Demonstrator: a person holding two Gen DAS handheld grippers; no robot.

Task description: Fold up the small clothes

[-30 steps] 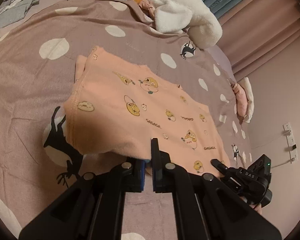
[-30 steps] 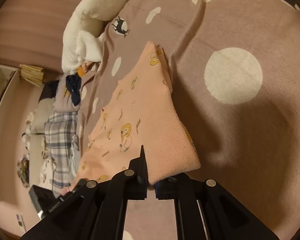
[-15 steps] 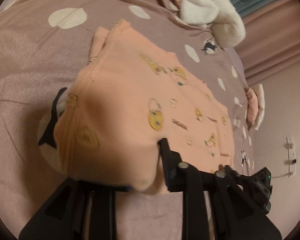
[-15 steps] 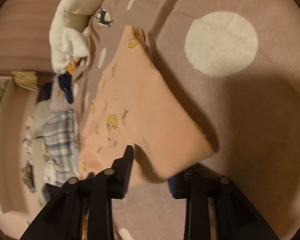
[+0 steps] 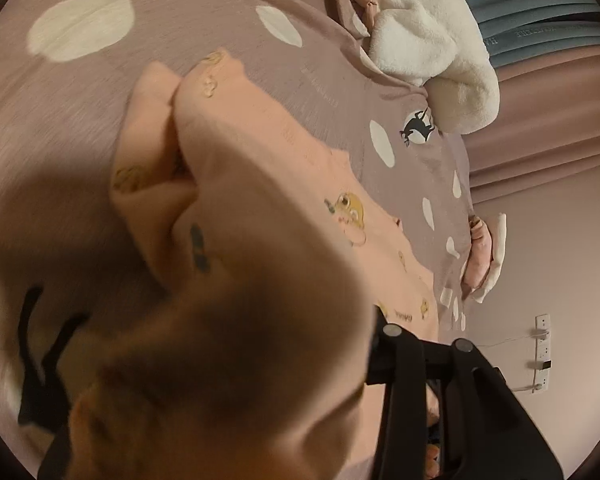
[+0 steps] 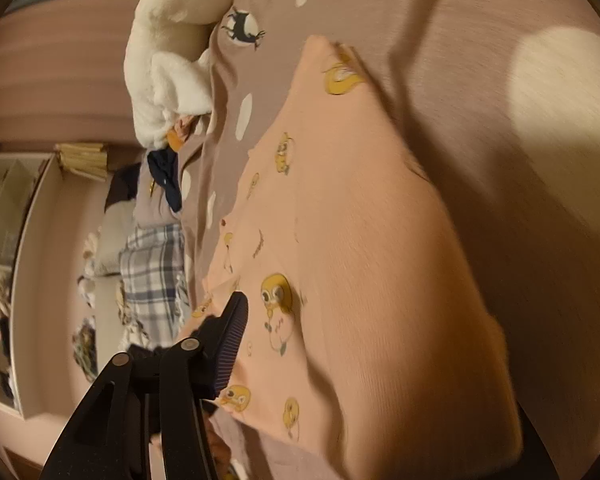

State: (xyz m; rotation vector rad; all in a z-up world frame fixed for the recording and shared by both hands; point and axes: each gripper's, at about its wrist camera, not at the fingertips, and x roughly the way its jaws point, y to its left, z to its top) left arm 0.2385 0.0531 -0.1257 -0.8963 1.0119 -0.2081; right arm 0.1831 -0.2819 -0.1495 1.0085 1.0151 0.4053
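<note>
Your left hand-held gripper (image 5: 376, 360) and right hand-held gripper (image 6: 284, 320) lift the peach garment (image 6: 360, 240) over the bed (image 5: 80, 120); cloth hides both grips.

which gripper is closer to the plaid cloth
Likely left. The left gripper is at the peach garment's end toward the plaid cloth; the right gripper is at the opposite end.

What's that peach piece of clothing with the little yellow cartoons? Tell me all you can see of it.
The peach garment looks like soft knit fabric, printed with small yellow cartoon characters and tiny words. It lies on the mauve spotted bedspread, with its near edge lifted and draped toward both cameras, blurred. One ribbed finger of the right gripper lies against it; the other is hidden under the cloth. In the left view, folded layers show at its far corner.
</note>
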